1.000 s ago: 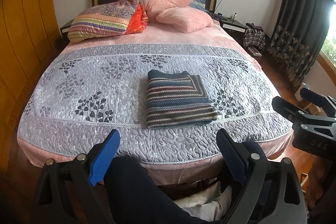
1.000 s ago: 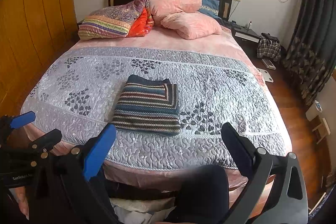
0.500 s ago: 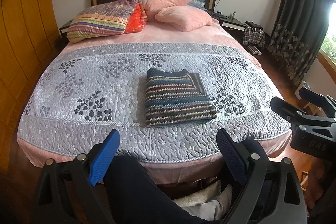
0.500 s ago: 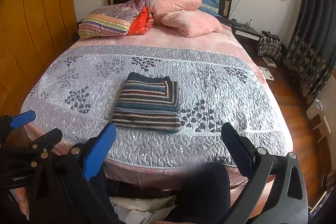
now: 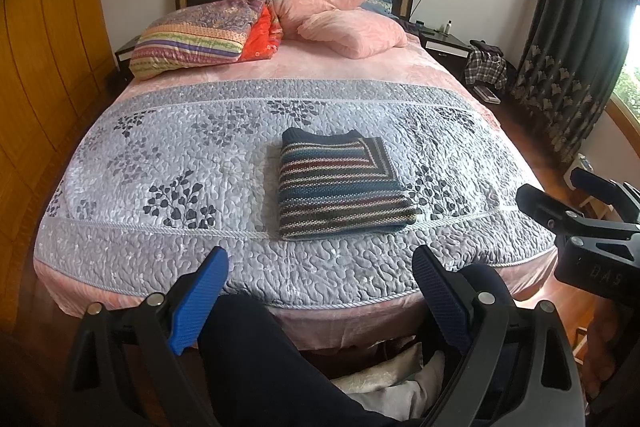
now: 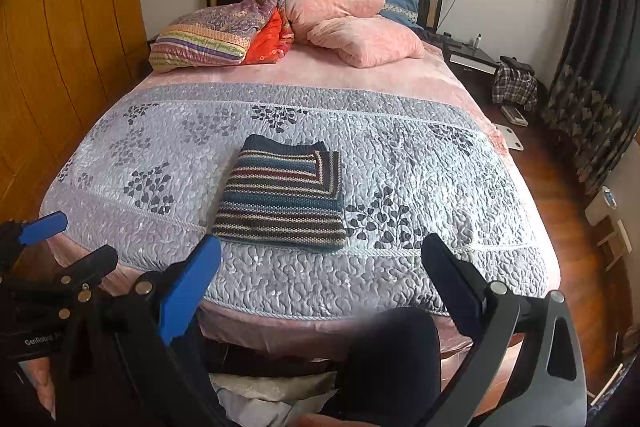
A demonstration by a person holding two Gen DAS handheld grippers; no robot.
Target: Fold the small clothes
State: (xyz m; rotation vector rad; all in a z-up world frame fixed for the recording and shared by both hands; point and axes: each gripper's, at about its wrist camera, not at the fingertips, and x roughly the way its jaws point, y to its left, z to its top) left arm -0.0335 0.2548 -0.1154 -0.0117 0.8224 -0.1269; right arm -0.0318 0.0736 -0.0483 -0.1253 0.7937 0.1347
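The striped sweater (image 5: 340, 187) lay on the grey quilted bedspread (image 5: 180, 163) of the bed, in the middle of its width and closer to the foot end than to the pillows (image 5: 348, 31). It was folded into a neat, thick rectangle with several layers visible at the near edge. Its knit showed horizontal stripes in dark blue, teal, dark red and cream, and at the far right corner the stripes turned to run vertically, making a diagonal seam. A dark ribbed edge appeared along the far side. In the right wrist view the sweater (image 6: 284, 195) had the same flat, squared form, with no sleeve hanging out. The left tool (image 5: 320, 291) was held low before the foot of the bed, its blue fingers (image 5: 200, 303) spread wide and holding nothing. The right tool (image 6: 324, 291) was also spread wide and empty, well apart from the sweater. Between the fingers of each tool a dark trouser leg (image 5: 256, 359) of the person was visible below the bed edge.
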